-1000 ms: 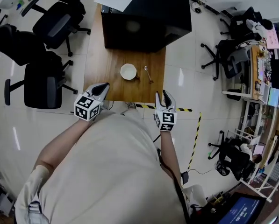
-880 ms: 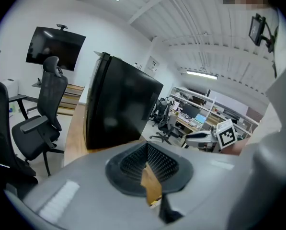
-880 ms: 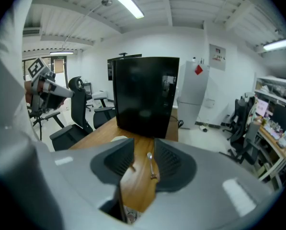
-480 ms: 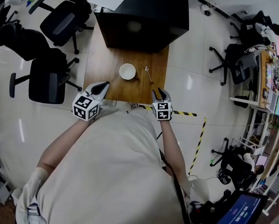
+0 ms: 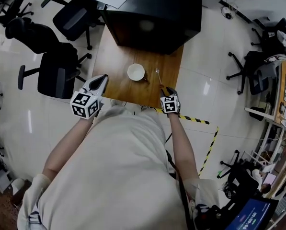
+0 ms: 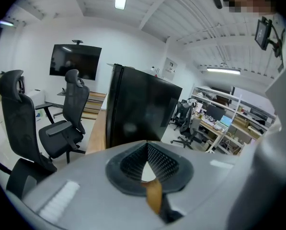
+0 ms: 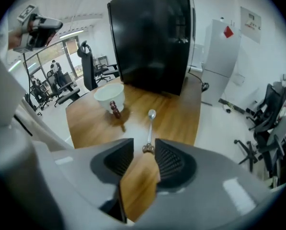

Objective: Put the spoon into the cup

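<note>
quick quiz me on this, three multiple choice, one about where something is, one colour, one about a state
1. In the head view, where does the spoon lie?
A. inside the cup
B. on the table, to the right of the cup
C. on the floor

2. What colour is the cup's bowl?
A. white
B. red
C. black

3. How do the right gripper jaws stand?
A. clamped on the cup
B. apart, with the end of the spoon's handle at their tips
C. shut tight, far from the spoon

Answers:
1 B: the spoon lies flat on the wood beside the cup, not in it.
2 A: the bowl shows white in both the head view and the right gripper view.
3 B: the right gripper view shows a clear gap between the pads, with the handle end in it.
</note>
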`<state>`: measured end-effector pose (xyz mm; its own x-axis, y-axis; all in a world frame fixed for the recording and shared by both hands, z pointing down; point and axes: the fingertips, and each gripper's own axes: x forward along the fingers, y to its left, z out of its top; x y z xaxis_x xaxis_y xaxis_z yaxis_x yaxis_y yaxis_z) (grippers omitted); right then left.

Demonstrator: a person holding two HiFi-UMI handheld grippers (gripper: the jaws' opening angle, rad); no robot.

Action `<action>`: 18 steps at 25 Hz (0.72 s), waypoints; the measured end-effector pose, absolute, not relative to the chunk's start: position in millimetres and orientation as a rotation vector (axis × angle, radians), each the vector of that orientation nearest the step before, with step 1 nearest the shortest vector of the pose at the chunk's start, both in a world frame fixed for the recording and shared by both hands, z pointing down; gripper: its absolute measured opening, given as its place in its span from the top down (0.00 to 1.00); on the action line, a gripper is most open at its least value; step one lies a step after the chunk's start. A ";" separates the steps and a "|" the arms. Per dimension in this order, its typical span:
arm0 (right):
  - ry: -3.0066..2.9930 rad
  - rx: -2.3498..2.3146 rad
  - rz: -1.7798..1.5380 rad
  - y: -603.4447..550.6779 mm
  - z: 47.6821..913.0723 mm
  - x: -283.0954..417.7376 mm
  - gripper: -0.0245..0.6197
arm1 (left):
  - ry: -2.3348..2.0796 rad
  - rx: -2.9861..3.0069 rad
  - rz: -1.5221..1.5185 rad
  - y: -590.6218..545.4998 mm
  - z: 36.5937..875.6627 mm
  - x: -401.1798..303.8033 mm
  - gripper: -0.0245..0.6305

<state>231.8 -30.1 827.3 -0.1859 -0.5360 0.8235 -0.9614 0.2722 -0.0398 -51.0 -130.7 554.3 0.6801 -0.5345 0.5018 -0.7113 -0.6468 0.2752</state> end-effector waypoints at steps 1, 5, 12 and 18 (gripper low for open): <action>-1.839 1.339 0.761 -31.4 833.0 232.8 0.75 | -0.979 2.429 0.531 -129.7 554.1 -51.4 0.96; -1.846 1.282 0.755 -38.5 855.2 236.4 0.74 | -1.027 2.386 0.553 -123.0 559.9 -56.6 0.96; -1.839 1.188 0.787 -43.9 875.5 229.2 0.74 | -1.108 2.319 0.569 -118.2 569.5 -68.8 0.96; -1.794 1.157 0.810 -42.7 893.3 229.5 0.73 | -1.165 2.281 0.570 -119.9 572.7 -81.0 0.96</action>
